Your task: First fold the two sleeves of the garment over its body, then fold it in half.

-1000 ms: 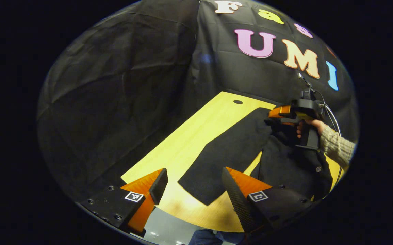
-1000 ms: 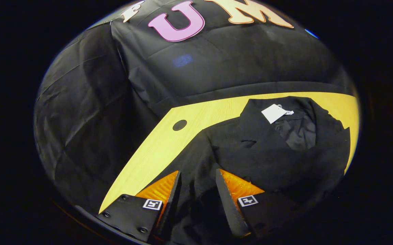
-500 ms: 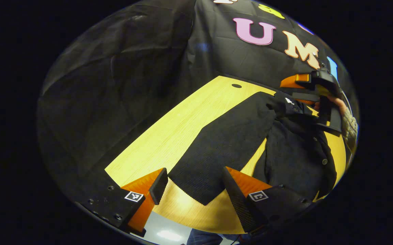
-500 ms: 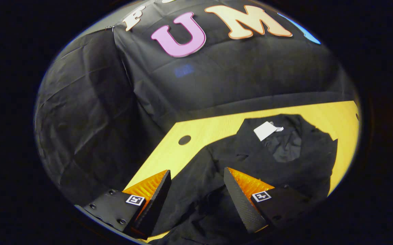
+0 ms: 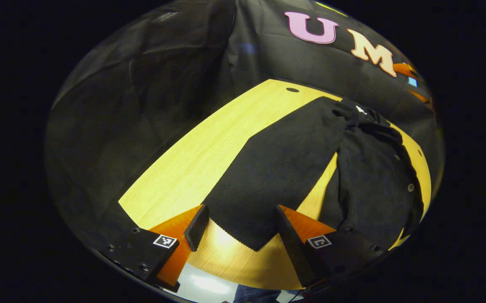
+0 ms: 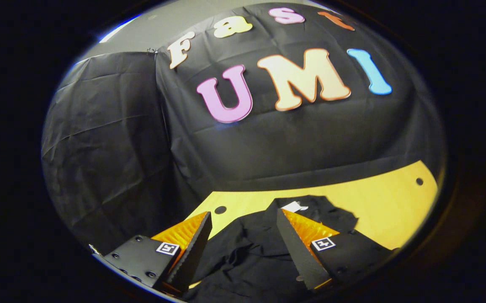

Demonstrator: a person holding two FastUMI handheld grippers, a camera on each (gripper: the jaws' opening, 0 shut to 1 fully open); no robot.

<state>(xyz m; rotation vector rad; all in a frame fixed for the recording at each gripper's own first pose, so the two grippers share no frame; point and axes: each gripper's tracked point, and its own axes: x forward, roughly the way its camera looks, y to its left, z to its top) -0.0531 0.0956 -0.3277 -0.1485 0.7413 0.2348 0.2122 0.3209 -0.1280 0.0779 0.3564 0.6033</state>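
The black jacket (image 5: 369, 176) lay flat on the yellow wooden table (image 5: 209, 147). In the left gripper view its long way ran from the near edge of the table up toward the black cloth wall (image 5: 142, 105). The collar end pointed at the wall. The bottom end pointed at the near edge.

One sleeve (image 5: 276, 168) stuck out from the shoulder and lay straight on the table. It slanted away from the body of the jacket, with a thin strip of bare table between the two. Its cuff end was close to the near edge of the table.

The cloth was dark and a bit ribbed on the sleeve. Small round buttons (image 5: 410, 187) ran down the front. A little white tag (image 5: 359, 110) sat inside the collar. The collar part was bunched up and wrinkled.

The left gripper (image 5: 238, 229) hung low over the near edge of the table. It pointed along the sleeve toward the wall. Its two fingers were spread wide apart, with the cuff lying between them. They held nothing.

The right gripper (image 6: 243, 242) was above the jacket's body (image 6: 243, 261) and tipped up, so it looked more at the wall than at the table. Its fingers were wide apart too, and they held nothing. The white tag (image 6: 293, 206) showed just past them, near a small round hole (image 6: 220, 209) in the table.
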